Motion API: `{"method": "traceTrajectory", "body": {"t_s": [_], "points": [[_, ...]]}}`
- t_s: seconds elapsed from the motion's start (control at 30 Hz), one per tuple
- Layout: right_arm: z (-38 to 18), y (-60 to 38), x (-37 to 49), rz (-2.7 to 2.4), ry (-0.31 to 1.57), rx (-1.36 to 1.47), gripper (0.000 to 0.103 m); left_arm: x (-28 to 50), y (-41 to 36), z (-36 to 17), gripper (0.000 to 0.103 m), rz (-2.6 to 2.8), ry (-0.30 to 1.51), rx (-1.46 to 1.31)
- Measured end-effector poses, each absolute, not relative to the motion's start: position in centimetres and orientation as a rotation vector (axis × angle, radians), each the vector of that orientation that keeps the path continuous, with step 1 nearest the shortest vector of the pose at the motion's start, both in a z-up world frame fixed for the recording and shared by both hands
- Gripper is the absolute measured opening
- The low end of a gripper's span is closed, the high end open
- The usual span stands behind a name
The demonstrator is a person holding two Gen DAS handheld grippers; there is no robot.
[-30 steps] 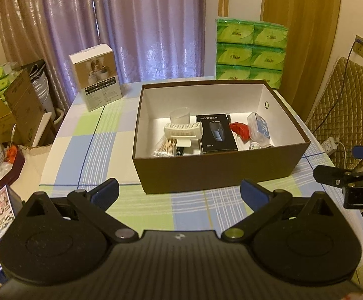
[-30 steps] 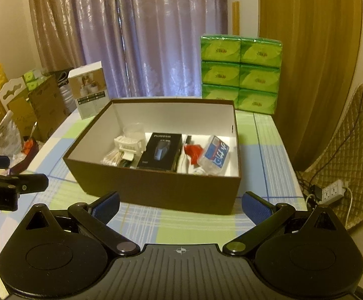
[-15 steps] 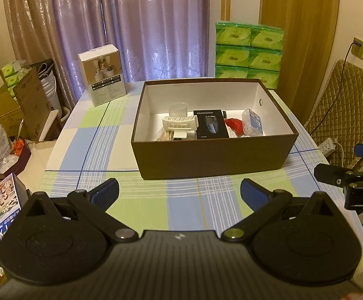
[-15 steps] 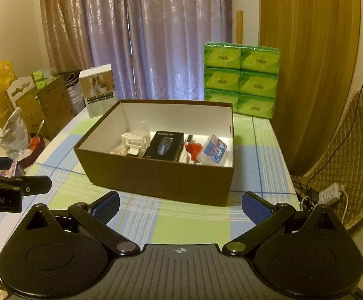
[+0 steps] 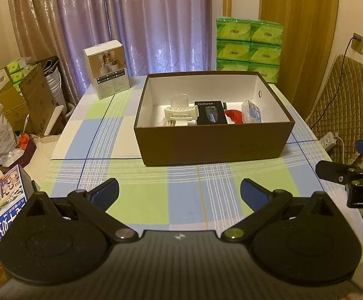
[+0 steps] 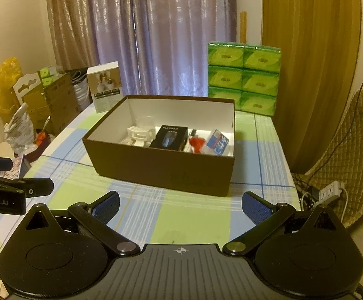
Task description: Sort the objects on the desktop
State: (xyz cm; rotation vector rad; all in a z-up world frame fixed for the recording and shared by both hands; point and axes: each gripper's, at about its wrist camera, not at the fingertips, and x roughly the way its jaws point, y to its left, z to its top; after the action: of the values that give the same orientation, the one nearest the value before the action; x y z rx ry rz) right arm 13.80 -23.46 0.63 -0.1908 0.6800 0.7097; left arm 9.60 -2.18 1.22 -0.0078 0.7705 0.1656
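A brown open box (image 5: pixel 214 145) (image 6: pixel 161 168) with a white inside sits on the checked tablecloth. In it lie a white plastic rack (image 5: pixel 181 113) (image 6: pixel 141 133), a clear cup (image 5: pixel 179 99), a black shaver package (image 5: pixel 211 116) (image 6: pixel 170 137), a red item (image 5: pixel 232 115) (image 6: pixel 197 142) and a clear blue-labelled packet (image 5: pixel 251 111) (image 6: pixel 217 142). My left gripper (image 5: pixel 180 192) hangs open over the near tablecloth, short of the box, nothing between its fingers. My right gripper (image 6: pixel 181 205) is open likewise, empty, near the front edge.
A white product carton (image 5: pixel 107 68) (image 6: pixel 105 90) stands at the table's far left. Green tissue packs (image 5: pixel 249 43) (image 6: pixel 244 77) are stacked behind the box. A padded chair (image 5: pixel 349 105) and power strip (image 6: pixel 330 191) sit right. Cardboard boxes and bags (image 5: pixel 18 105) crowd the left floor.
Both grippers have drawn back and away from the box, which now looks smaller and farther. Both stay open and empty.
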Motion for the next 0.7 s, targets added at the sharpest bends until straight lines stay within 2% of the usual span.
{"method": "traceTrajectory", "body": {"t_s": [0.7], "points": [[0.2, -24.4, 11.6, 0.723, 0.677, -0.214, 0.101, 7.6, -2.9, 0.4, 0.102, 0.187, 0.802, -0.013]]}}
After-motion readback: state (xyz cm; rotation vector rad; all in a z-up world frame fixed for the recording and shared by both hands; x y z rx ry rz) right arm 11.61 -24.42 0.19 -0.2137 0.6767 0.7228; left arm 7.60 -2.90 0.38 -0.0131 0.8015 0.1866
